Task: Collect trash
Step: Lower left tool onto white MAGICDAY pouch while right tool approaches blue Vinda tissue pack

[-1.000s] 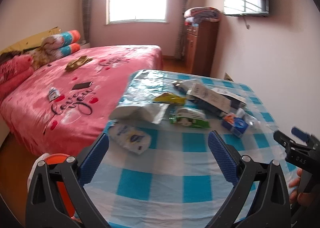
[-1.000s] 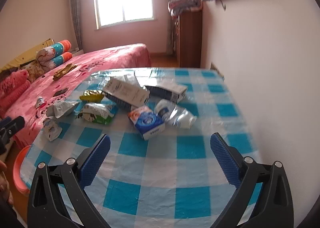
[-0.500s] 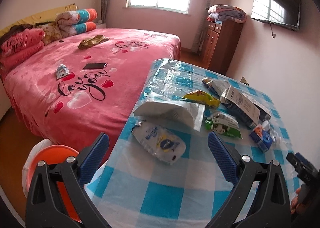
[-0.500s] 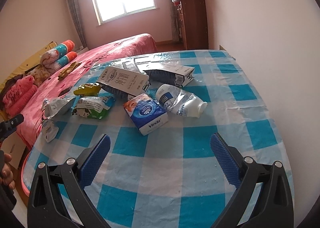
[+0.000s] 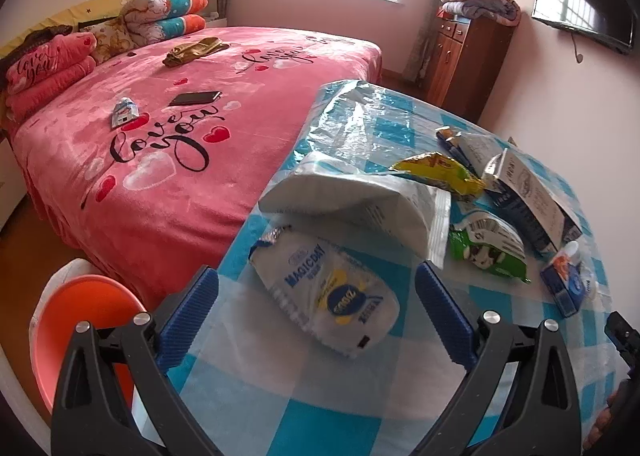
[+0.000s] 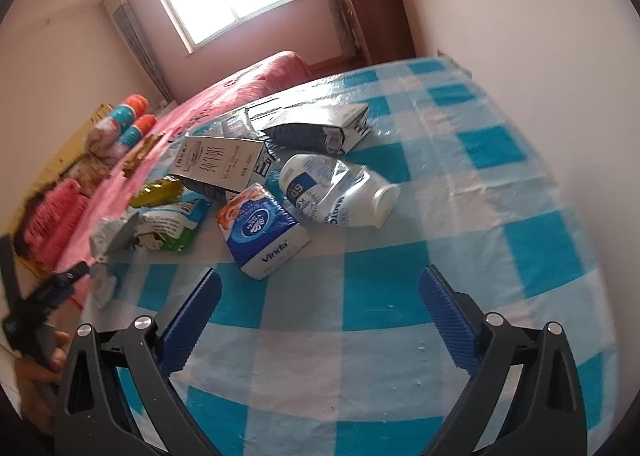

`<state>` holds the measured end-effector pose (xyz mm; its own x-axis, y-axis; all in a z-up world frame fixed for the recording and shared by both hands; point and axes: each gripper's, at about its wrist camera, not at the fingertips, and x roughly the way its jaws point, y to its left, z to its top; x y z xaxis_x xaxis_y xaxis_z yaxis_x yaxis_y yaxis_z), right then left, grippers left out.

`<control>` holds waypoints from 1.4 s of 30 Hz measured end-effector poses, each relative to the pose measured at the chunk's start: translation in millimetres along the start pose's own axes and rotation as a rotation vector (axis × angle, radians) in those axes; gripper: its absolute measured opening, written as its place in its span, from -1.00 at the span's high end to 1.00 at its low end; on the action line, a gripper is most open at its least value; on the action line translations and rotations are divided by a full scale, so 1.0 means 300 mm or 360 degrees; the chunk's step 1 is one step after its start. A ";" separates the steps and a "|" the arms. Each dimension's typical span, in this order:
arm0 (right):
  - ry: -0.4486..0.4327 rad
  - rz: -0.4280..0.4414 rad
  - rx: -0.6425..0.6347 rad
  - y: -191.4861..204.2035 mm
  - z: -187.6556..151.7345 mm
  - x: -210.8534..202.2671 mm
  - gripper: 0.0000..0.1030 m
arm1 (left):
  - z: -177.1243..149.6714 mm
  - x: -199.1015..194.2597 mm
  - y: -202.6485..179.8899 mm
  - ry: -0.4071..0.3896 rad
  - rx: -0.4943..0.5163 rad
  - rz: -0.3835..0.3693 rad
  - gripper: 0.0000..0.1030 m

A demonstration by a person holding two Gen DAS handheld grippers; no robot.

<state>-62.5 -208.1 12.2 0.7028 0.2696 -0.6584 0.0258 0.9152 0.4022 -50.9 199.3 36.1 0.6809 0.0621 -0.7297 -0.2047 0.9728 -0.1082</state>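
While no piece of trash is yet gripped, the entry stands at the approach step, with the table (image 5: 360, 408) as landmark.

Item 1: left gripper (image 5: 316, 304), blue pads spread wide, holding nothing, hovering over the table's near edge with the white MAGICDAY pouch (image 5: 328, 296) lying flat between and just beyond its fingers.

Item 2: right gripper (image 6: 320, 316), likewise spread wide and empty, above bare checked cloth at the table's near side, aimed toward the Vinda tissue pack (image 6: 262, 232).

Item 3: trash on the table, mid-surface: large white bag (image 5: 360, 199) just behind the pouch; green wrapper (image 5: 488, 244); yellow wrapper (image 5: 440, 171); white carton (image 6: 220, 165); dark carton (image 6: 316, 127) farther back; crumpled clear bottle (image 6: 340, 191) beside the tissue pack.

Item 4: orange bin (image 5: 84, 332) on the floor below the table's left edge, probably the receptacle.

Judgement: the pouch is the likeliest first pick. The next move calls for lowering the left gripper until its pads straddle the pouch, closing on its crinkled middle, then carrying it off the table's edge to the bin. The film is soft and slippery, so a shallow pinch may slide off.
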 end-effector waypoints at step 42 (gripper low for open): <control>0.0236 0.0081 -0.0283 0.241 0.079 0.238 -0.65 | -0.018 0.084 -0.003 0.0123 0.0025 0.0083 -0.53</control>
<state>6.3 -129.8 9.5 0.5876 0.3455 -0.7317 -0.1415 0.9342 0.3275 -37.4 198.7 14.2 0.6132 0.0961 -0.7841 -0.2271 0.9721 -0.0584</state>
